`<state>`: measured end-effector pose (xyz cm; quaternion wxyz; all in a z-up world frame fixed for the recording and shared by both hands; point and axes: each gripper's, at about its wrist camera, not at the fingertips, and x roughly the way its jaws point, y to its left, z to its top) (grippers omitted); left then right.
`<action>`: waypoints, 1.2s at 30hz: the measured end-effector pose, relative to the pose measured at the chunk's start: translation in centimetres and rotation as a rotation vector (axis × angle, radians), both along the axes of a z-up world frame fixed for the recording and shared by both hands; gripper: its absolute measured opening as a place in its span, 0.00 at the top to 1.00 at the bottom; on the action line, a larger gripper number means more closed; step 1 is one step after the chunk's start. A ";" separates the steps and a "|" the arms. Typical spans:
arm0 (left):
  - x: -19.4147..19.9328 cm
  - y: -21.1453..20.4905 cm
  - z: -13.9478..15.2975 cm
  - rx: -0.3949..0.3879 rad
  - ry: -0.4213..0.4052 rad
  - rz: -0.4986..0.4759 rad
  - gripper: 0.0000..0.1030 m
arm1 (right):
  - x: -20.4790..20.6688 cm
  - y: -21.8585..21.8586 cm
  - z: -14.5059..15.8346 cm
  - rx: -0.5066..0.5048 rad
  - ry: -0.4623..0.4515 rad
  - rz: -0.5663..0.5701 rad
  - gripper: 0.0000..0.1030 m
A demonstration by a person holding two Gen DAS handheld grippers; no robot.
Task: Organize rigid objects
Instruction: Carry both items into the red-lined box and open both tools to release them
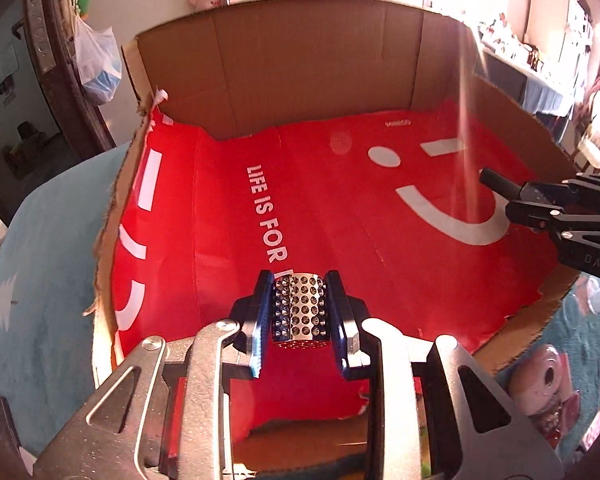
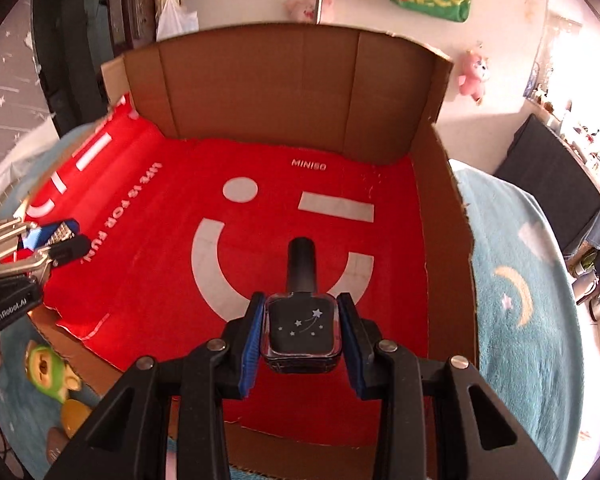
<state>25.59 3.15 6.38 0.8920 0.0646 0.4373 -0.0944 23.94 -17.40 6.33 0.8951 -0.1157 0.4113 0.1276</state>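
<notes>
My left gripper (image 1: 299,307) is shut on a small shiny studded cylinder (image 1: 300,308), held over the near part of a cardboard box (image 1: 300,64) lined with a red bag (image 1: 340,200). My right gripper (image 2: 302,330) is shut on a dark square bottle with a tall black cap (image 2: 302,328), also above the red lining. In the left wrist view the right gripper (image 1: 516,194) comes in from the right edge with the bottle's black cap (image 1: 496,182) poking out. The left gripper (image 2: 60,240) shows at the left edge of the right wrist view with the studded cylinder (image 2: 62,232).
The box sits on a teal rug (image 2: 520,320) with a moon pattern. A pink toy (image 1: 540,380) lies outside the box's near right corner, and a green and yellow toy (image 2: 48,372) lies outside its near left. The box's back wall stands tall; the side walls are low.
</notes>
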 end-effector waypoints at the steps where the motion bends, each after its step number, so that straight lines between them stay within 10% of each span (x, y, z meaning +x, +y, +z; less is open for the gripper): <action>1: 0.2 0.0 -0.2 0.002 0.009 0.001 0.77 | 0.1 0.0 -0.1 -0.006 0.008 0.003 0.64; 36: 1.5 0.3 -1.0 -0.033 0.035 0.010 0.76 | 2.1 1.4 -1.9 -0.058 0.111 0.036 0.64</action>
